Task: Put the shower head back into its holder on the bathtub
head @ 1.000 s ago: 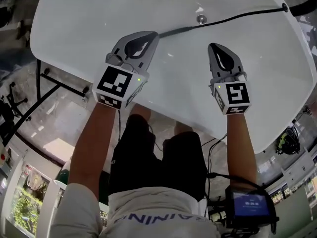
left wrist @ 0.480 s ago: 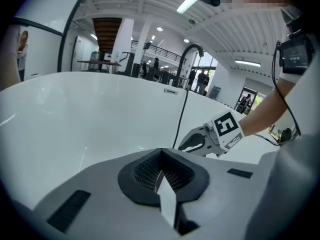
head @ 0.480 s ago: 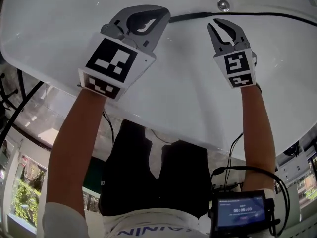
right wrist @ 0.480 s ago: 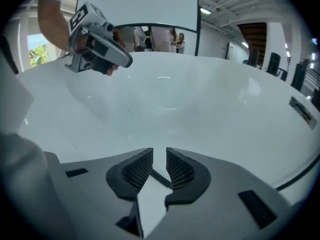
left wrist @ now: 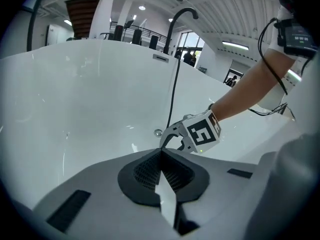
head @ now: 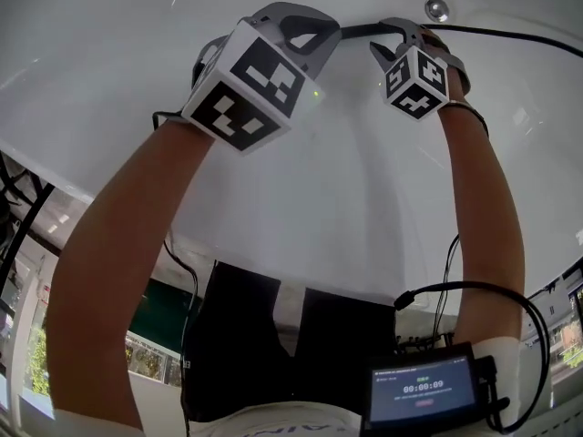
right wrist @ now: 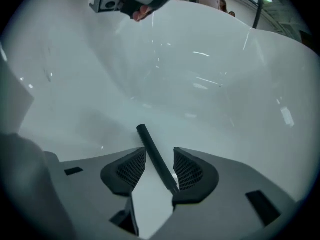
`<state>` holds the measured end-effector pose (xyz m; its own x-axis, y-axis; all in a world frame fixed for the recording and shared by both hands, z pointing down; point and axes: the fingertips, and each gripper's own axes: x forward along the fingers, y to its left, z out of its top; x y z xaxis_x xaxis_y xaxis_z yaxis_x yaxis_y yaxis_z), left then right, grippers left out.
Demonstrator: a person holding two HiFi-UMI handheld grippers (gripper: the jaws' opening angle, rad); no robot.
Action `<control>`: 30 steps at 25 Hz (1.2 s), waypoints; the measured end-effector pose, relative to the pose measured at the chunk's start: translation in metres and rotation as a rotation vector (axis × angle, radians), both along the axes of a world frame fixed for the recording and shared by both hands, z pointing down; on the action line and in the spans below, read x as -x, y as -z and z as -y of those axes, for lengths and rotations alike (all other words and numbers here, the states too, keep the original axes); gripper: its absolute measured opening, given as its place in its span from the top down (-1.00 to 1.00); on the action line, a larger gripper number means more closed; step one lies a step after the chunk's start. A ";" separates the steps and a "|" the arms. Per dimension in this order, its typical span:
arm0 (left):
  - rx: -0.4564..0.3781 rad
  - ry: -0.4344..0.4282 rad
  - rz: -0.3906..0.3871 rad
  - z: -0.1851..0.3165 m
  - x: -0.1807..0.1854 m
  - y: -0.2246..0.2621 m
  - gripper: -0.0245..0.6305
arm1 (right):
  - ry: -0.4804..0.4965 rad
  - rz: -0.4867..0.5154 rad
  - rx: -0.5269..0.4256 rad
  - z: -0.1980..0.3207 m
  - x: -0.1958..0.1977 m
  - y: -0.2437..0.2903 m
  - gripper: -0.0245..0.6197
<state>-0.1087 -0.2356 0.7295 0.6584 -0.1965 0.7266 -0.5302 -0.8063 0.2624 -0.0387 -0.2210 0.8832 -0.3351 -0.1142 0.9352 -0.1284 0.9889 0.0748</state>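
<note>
Left claw closed, right claw just opened astride shower head

In the head view the marker cube of my left gripper covered most of its jaws, so I could not read there how they stood. The right gripper was also half behind its own cube. Its jaws had just been opening, and the lower end of the shower head between them disappeared behind the right pad. The hose left the head view at the right edge, and the bathtub ran out at the top and both sides. The print on the screen at my forearm was too small to read.
</note>
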 end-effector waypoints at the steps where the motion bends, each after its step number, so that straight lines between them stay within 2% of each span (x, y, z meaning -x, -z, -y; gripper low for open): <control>1: 0.013 -0.001 0.006 0.000 0.003 -0.015 0.88 | 0.028 -0.023 0.007 -0.003 0.004 -0.019 0.42; 4: 0.042 -0.006 0.024 -0.002 0.009 -0.039 0.88 | 0.139 -0.104 0.019 -0.010 0.008 -0.058 0.40; 7: 0.057 -0.022 0.025 -0.005 0.006 -0.037 0.88 | 0.224 -0.186 0.018 -0.012 0.001 -0.073 0.39; 12: 0.079 0.016 0.014 -0.006 0.005 -0.034 0.88 | 0.288 -0.266 0.000 -0.006 -0.009 -0.083 0.39; 17: 0.104 0.038 0.011 0.000 0.015 -0.055 0.88 | 0.364 -0.350 0.024 -0.003 -0.009 -0.116 0.40; 23: 0.116 0.029 -0.004 -0.002 0.016 -0.057 0.88 | 0.429 -0.403 0.053 -0.007 -0.009 -0.124 0.48; 26: 0.110 0.041 -0.006 0.000 0.010 -0.045 0.88 | 0.429 -0.409 0.026 -0.008 -0.016 -0.113 0.50; 30: 0.102 0.063 0.001 0.008 0.005 -0.036 0.88 | 0.293 -0.303 -0.145 0.010 -0.015 -0.079 0.50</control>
